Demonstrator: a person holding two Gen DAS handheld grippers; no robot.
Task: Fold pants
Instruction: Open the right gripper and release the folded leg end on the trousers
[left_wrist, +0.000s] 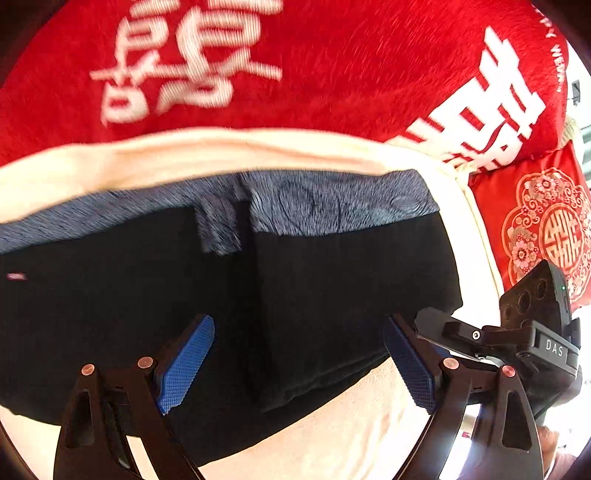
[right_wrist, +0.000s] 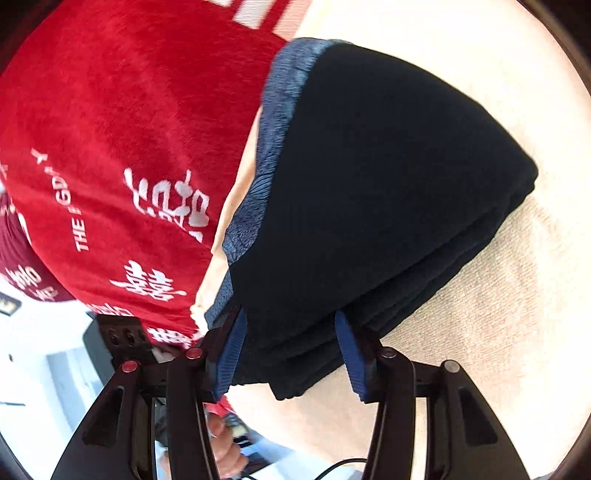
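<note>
The black pants lie folded on a cream sheet, their blue-grey patterned waistband along the far edge. My left gripper hovers over the near part of the pants, jaws wide apart and open, nothing pinched between its blue pads. In the right wrist view the pants form a thick layered stack. One corner of that stack fills the gap of my right gripper, whose pads sit against the cloth on both sides. The right gripper's black housing shows at the pants' right edge.
A red plush blanket with white characters lies beyond the waistband, also the red plush blanket at left. The cream sheet spreads under the pants. A red embroidered cushion sits at the right. A person's hand shows below.
</note>
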